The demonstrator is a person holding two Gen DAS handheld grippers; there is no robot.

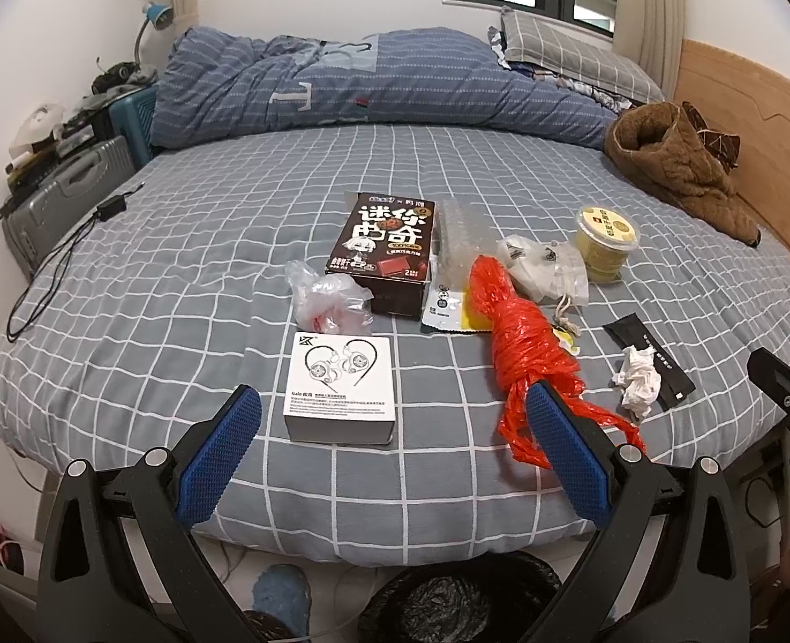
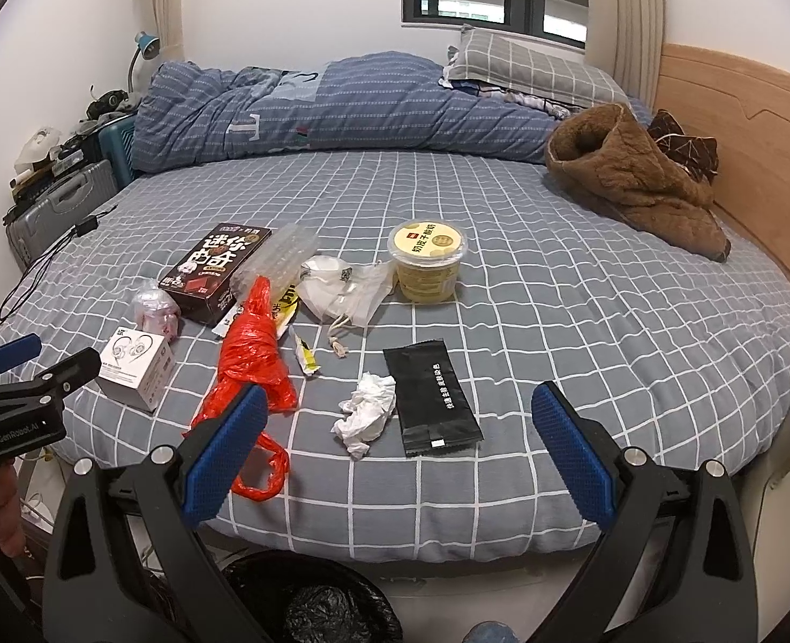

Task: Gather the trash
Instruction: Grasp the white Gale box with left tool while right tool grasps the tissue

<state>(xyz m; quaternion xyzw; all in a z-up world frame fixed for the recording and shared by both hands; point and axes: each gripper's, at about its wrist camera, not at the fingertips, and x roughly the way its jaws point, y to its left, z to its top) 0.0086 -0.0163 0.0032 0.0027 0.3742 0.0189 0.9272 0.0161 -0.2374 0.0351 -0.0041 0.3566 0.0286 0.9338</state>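
Trash lies on the bed: a red plastic bag (image 1: 528,353) (image 2: 253,353), a crumpled white tissue (image 1: 638,380) (image 2: 368,412), a black sachet (image 1: 657,359) (image 2: 429,396), a brown snack box (image 1: 389,244) (image 2: 218,273), a white earphone box (image 1: 341,380) (image 2: 137,367), a yellow cup (image 1: 606,244) (image 2: 428,262), and clear bags (image 1: 330,297) (image 2: 344,286). My left gripper (image 1: 395,412) is open and empty above the near bed edge, by the earphone box. My right gripper (image 2: 397,407) is open and empty, framing the tissue and sachet. A black-lined bin (image 1: 459,597) (image 2: 314,597) sits below.
A folded blue duvet (image 1: 368,86) and pillow (image 2: 528,64) lie at the far side. A brown fleece garment (image 1: 678,161) (image 2: 636,182) lies by the wooden headboard (image 2: 743,150). A black cable (image 1: 57,262) runs along the left edge. A suitcase (image 1: 62,198) stands left of the bed.
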